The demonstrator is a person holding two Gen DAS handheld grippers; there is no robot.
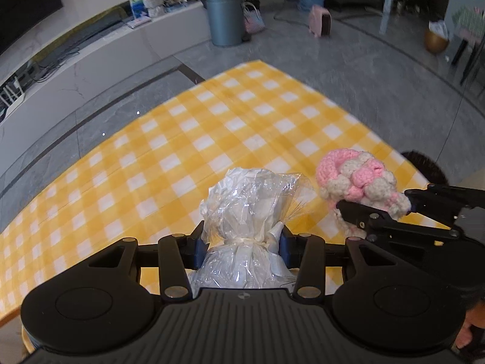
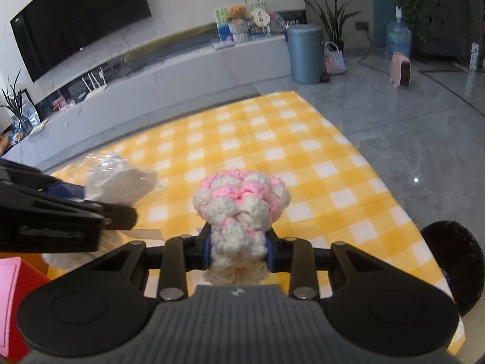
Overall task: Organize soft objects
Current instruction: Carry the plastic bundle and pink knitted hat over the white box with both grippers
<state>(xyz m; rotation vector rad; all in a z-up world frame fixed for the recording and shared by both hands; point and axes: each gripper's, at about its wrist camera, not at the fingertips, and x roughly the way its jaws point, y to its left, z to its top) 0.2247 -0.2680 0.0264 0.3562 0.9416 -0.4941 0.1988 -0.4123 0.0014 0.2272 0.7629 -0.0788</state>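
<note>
My left gripper [image 1: 244, 247] is shut on a clear plastic bag [image 1: 248, 209] holding something white, pinched at its tied neck and raised above the yellow checked tablecloth [image 1: 188, 139]. To its right, my right gripper [image 1: 376, 204] grips a pink and white knitted piece [image 1: 357, 179]. In the right wrist view my right gripper [image 2: 239, 248] is shut on that knitted piece [image 2: 242, 203], which bulges above the blue pads. The left gripper [image 2: 75, 203] with its plastic bag [image 2: 118, 182] shows at the left.
A dark fuzzy object [image 2: 454, 261] lies at the cloth's right edge. A red and pink box [image 2: 15, 297] sits at the lower left. Beyond the table are a grey floor, a blue bin [image 2: 304, 54], a long TV bench [image 2: 151, 85] and a pink heater [image 2: 401, 69].
</note>
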